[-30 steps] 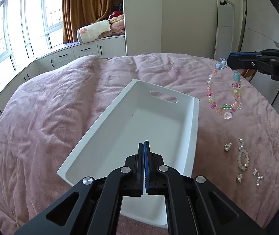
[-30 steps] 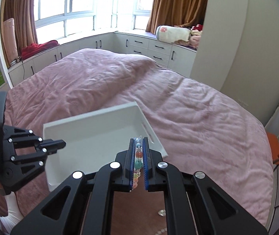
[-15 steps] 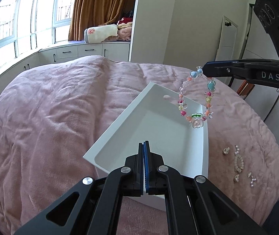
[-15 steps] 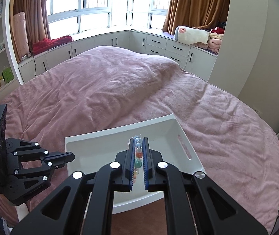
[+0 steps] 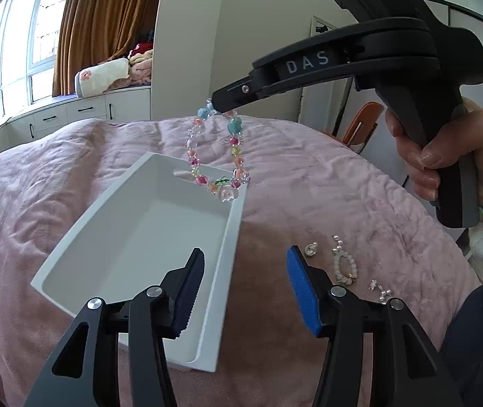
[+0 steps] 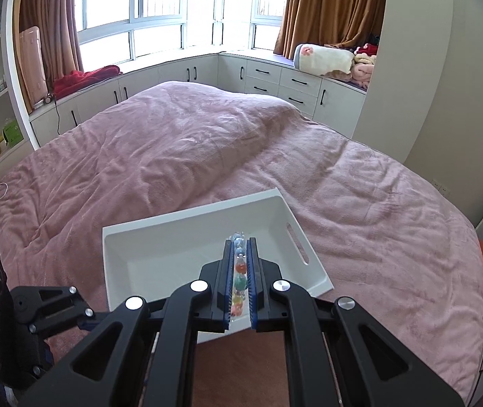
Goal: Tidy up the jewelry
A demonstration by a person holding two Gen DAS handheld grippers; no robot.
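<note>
Since the earlier frames the left gripper (image 5: 244, 288) has gone from pressed together to spread wide, and the right gripper (image 5: 216, 108) has carried the beaded bracelet (image 5: 216, 156) from beside the white tray (image 5: 81, 240) to above it.

In the left wrist view, the bracelet dangles from the right gripper's pinched tips over the tray's far end, its lowest clear charm near the slotted end wall and not yet resting inside. The left gripper's fingers straddle the tray's near right corner, holding nothing. To the right of the tray, on the pink bedspread (image 5: 326, 186), lie a small silver charm (image 5: 310, 248), a pale bead ring (image 5: 344, 267) and a little pearl piece (image 5: 380, 289).

In the right wrist view, the right gripper (image 6: 240, 278) clamps the bracelet (image 6: 239, 271) between its blue pads, directly over the tray (image 6: 160, 257), which looks empty.

Judging by this, nothing is stowed yet: the bracelet awaits release, and three small pieces remain outside the tray.
</note>
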